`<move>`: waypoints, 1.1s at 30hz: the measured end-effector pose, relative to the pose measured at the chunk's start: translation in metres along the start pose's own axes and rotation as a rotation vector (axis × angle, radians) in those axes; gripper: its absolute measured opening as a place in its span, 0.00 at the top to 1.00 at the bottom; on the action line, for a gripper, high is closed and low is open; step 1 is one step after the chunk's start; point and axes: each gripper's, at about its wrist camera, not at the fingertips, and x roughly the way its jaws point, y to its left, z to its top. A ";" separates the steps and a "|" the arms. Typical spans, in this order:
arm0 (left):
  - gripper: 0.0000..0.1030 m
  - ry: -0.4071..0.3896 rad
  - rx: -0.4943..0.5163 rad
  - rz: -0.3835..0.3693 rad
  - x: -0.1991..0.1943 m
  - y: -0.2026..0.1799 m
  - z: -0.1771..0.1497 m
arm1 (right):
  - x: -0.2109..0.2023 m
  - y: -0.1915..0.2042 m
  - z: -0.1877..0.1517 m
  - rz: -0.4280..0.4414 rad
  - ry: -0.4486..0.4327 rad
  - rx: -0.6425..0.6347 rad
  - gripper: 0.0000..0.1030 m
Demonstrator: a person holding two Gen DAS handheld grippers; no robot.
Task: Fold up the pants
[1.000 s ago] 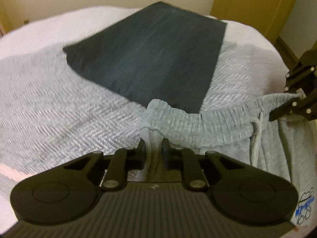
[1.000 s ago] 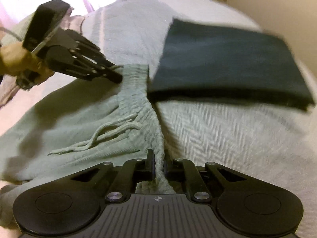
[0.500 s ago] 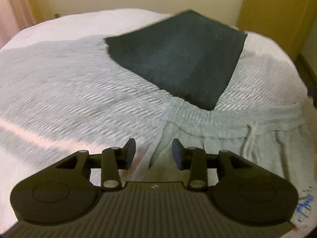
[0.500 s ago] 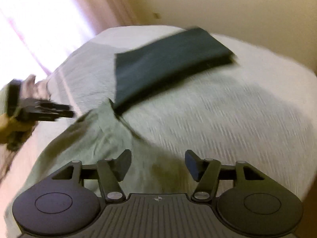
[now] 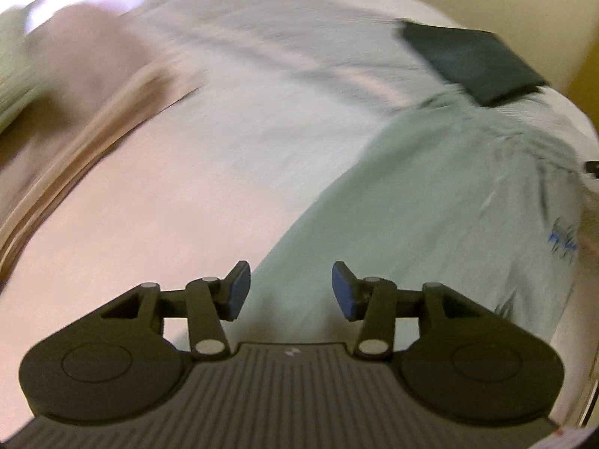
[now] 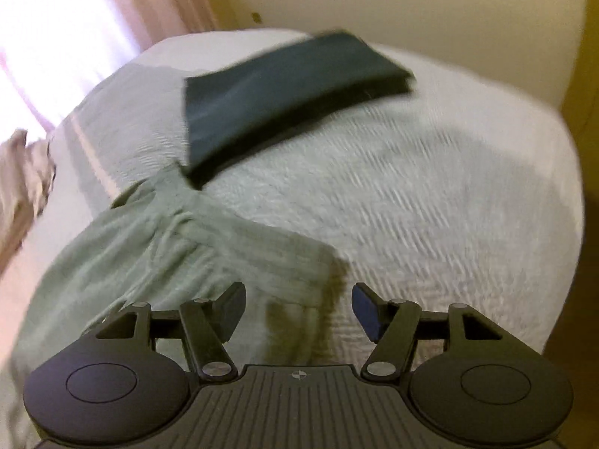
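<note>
Black plastic forms both grippers, and each carries blue pads on the inner faces of its fingers. The left gripper (image 5: 291,287) has its jaws spread wide apart with nothing between them; its fingers hang over the near edge of the pale grey-green sweatpants (image 5: 441,202), without visible contact. The right gripper (image 6: 298,309) likewise stands with its jaws wide apart and empty, positioned above the gathered waistband (image 6: 239,247) of the same garment.

The sweatpants lie spread on a bed covered by a light grey herringbone-weave bedspread (image 6: 430,202). In the left wrist view the garment runs from just ahead of the fingers toward the upper right, and a small blue printed logo (image 5: 565,243) shows near its right edge. In the right wrist view the waistband is bunched into pleats, with the fabric spreading toward the lower left.

A dark, folded garment (image 6: 288,97) rests flat on the bedspread beyond the sweatpants; one corner of it touches or slightly overlaps the far end of the waistband. The left wrist view shows the same dark item at upper right.

Both views are motion-blurred. Pink curtains (image 6: 123,11) hang at a bright window on the left, and a cream wall (image 6: 430,3) stands behind the bed.
</note>
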 end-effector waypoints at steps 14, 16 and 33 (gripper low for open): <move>0.43 0.063 -0.460 0.260 -0.120 0.199 -0.263 | 0.006 0.311 -0.081 0.391 0.097 -0.633 0.42; 0.43 0.062 -0.511 0.266 -0.121 0.220 -0.287 | 0.013 0.350 -0.101 0.419 0.125 -0.693 0.42; 0.43 0.128 -0.517 -0.239 -0.096 0.141 -0.379 | -0.073 0.376 -0.233 0.262 0.208 -0.640 0.42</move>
